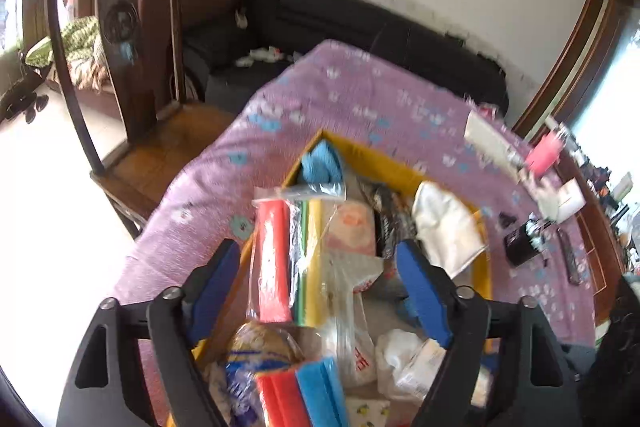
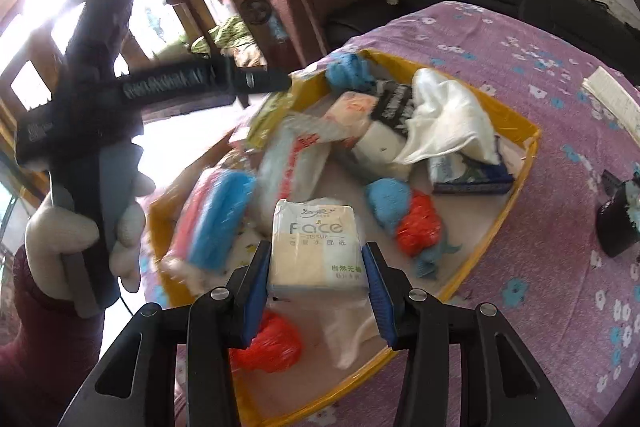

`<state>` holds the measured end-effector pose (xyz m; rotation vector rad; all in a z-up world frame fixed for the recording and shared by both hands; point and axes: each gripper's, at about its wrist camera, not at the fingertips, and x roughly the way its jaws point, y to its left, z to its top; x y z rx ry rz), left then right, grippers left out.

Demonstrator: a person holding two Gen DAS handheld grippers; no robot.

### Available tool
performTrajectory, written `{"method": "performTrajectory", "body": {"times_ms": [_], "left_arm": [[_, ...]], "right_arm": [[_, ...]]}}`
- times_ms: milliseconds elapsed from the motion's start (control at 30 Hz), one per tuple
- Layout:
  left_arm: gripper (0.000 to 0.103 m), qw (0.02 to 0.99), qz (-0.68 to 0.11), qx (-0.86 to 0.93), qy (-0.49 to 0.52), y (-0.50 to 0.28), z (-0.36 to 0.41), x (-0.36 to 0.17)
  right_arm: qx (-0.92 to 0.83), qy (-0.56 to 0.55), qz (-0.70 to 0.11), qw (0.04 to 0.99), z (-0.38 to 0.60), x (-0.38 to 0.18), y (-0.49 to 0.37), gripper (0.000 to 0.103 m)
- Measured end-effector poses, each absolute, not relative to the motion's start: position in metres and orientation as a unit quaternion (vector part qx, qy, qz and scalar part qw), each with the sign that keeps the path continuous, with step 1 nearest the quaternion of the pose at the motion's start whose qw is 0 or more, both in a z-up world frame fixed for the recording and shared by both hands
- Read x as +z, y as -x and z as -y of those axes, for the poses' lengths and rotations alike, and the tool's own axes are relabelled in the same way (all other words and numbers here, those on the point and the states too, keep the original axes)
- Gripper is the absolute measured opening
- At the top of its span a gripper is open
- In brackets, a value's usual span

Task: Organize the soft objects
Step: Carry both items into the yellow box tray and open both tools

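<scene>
Yellow box [image 2: 532, 147] is filling up: your right gripper [image 2: 318, 279] clamps the tissue pack [image 2: 316, 243] above it, left gripper [image 1: 320, 287] gapes empty, so lower and release.

Tissue pack [image 2: 316, 247] and towel [image 2: 448, 123] in box [image 2: 524, 155] (on table [image 2: 560, 267])

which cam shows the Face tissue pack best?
Right wrist: the white, plastic-wrapped Face tissue pack sits centred and sharp between the right hand-held gripper pads, label readable. In the blurred left wrist view I can't pick it out.
</scene>
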<state>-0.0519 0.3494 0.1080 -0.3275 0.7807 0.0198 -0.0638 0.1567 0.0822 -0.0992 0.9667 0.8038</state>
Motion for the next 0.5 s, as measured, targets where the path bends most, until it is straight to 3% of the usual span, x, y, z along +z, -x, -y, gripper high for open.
{"method": "performTrajectory", "body": {"times_ms": [500], "left_arm": [[0.085, 0.921, -0.333, 0.038, 0.198, 0.112, -0.375, 0.113]], "right_arm": [[0.420, 0.049, -0.473, 0.773, -0.174, 0.071, 0.096, 0.051]]}}
